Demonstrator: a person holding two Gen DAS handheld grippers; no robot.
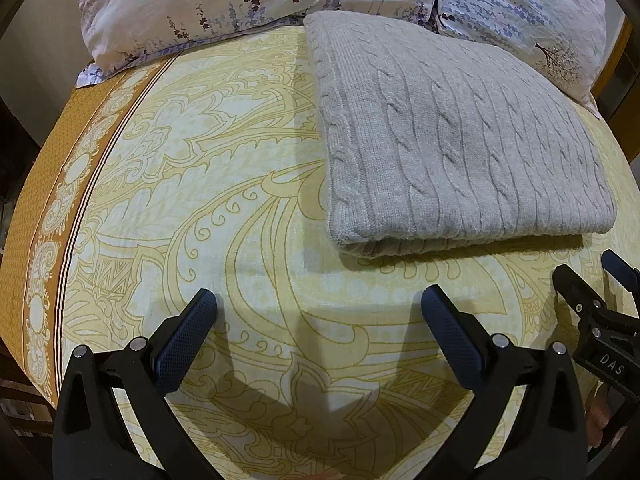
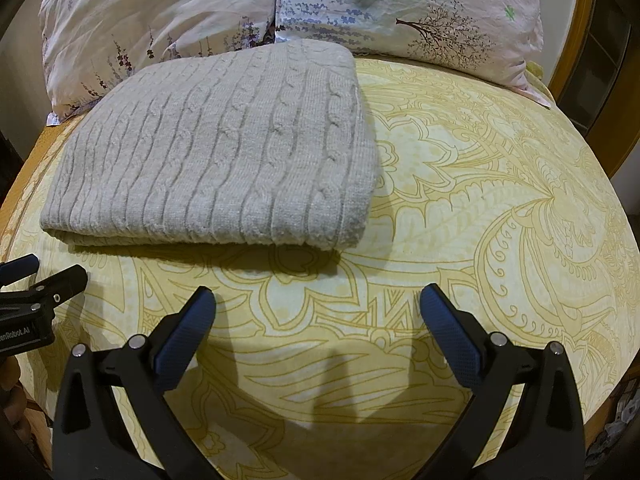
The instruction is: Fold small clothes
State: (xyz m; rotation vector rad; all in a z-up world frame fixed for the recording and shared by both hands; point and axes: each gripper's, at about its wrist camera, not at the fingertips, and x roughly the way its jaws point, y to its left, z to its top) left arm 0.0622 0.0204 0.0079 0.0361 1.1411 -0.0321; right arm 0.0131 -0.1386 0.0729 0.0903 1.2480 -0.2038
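The grey cable-knit sweater (image 1: 452, 136) lies folded in a neat rectangle on the yellow patterned bedsheet (image 1: 240, 208), just before two floral pillows (image 2: 280, 4). Both the left gripper (image 1: 318, 308) and right gripper (image 2: 318, 306) hover with jaws apart, holding nothing; I'd judge the fold done, so only squaring the thick near edge gently remains.

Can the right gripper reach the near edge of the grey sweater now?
Probably yes: the right gripper is open, and only bare bedsheet lies between it and the folded grey sweater, ahead to its left.
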